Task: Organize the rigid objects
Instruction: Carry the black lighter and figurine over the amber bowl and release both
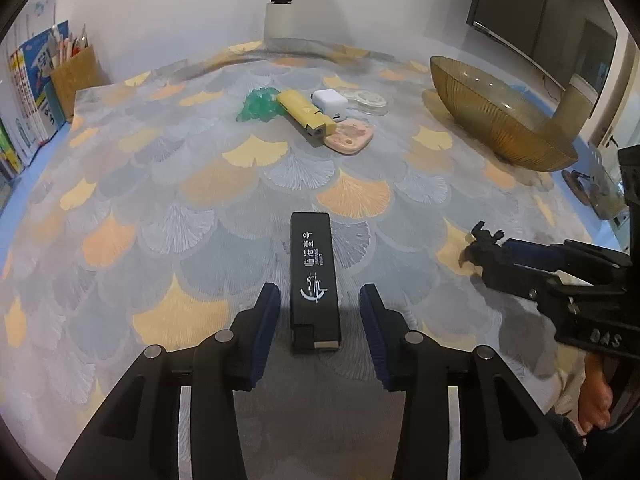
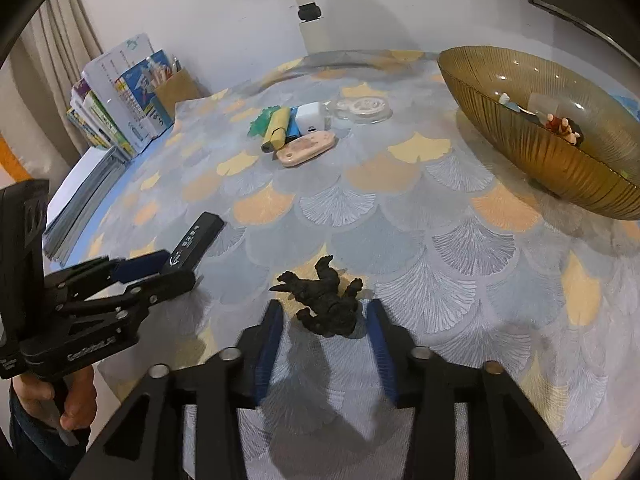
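A black rectangular box (image 1: 315, 280) with white lettering lies on the patterned tablecloth. My left gripper (image 1: 319, 298) is open, a finger on either side of the box's near half, not touching it. The box also shows in the right wrist view (image 2: 196, 242). A black dinosaur figurine (image 2: 326, 300) lies on its side between the tips of my open right gripper (image 2: 326, 312). In the left wrist view the right gripper (image 1: 486, 254) reaches in from the right with the figurine (image 1: 482, 240) at its tips.
An amber glass bowl (image 2: 540, 148) with small items inside stands at the far right. A pile at the far centre holds a yellow box (image 1: 306, 114), white charger (image 1: 330, 102), pink case (image 1: 350, 136), green item (image 1: 258, 105) and clear dish (image 1: 370, 100). Books and a pen holder (image 2: 120, 100) stand far left.
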Motion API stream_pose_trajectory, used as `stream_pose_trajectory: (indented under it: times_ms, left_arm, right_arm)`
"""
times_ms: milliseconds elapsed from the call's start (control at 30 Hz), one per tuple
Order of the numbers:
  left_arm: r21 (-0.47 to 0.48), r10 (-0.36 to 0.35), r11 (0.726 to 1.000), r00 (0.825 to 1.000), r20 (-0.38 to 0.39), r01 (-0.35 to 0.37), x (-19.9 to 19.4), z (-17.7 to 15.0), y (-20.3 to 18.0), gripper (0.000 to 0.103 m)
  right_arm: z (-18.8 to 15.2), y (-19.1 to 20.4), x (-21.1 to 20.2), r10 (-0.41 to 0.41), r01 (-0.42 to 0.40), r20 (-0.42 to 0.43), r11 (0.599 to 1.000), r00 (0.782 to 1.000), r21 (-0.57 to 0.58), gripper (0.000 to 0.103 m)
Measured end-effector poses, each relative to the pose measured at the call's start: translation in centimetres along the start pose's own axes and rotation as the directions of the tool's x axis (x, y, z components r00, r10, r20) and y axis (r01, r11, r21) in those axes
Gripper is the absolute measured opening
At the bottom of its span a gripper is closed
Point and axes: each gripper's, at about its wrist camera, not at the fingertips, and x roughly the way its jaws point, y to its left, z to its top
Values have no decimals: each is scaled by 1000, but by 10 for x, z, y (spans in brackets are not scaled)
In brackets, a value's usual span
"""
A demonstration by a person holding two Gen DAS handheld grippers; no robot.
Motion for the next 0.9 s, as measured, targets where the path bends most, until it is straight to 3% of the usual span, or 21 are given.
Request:
stream_pose_trajectory:
  times_ms: [233,267,300,367,500,600,800,900]
  left_arm:
    - [-1,34,999,999,21,-34,6,6,-4,38]
    - [5,42,999,999,25,-42,7,7,-4,31]
    - [16,54,998,998,28,-55,8,7,-5,22]
    - [34,67,997,997,26,-68,8,7,-8,21]
    - [31,36,999,999,29,-37,4,12,-10,21]
    - [53,3,999,998,70,-7,-10,26,-21,21]
    - [115,-86,991,978,192,64,-39,72,-56,21]
    - [145,-129,985,967,220,99,-42,95,-76,21]
  right_arm:
    - [3,18,8,-111,112,17,992,994,-65,49]
    - [3,22,10,-137,138,23,987,990,-80,46]
    - [2,25,11,-161,164,34,981,986,-99,35]
    - [-1,31,12,-192,197,51,970,980,-141,34]
    - [3,22,5,-158,163,56,981,986,-101,34]
    - [13,12,-16,-167,173,106,983,980,-57,34]
    - [42,-33,-77,-203,194,243,979,949,63,34]
    - [47,-76,-103,-134,83,262,977,956,196,34]
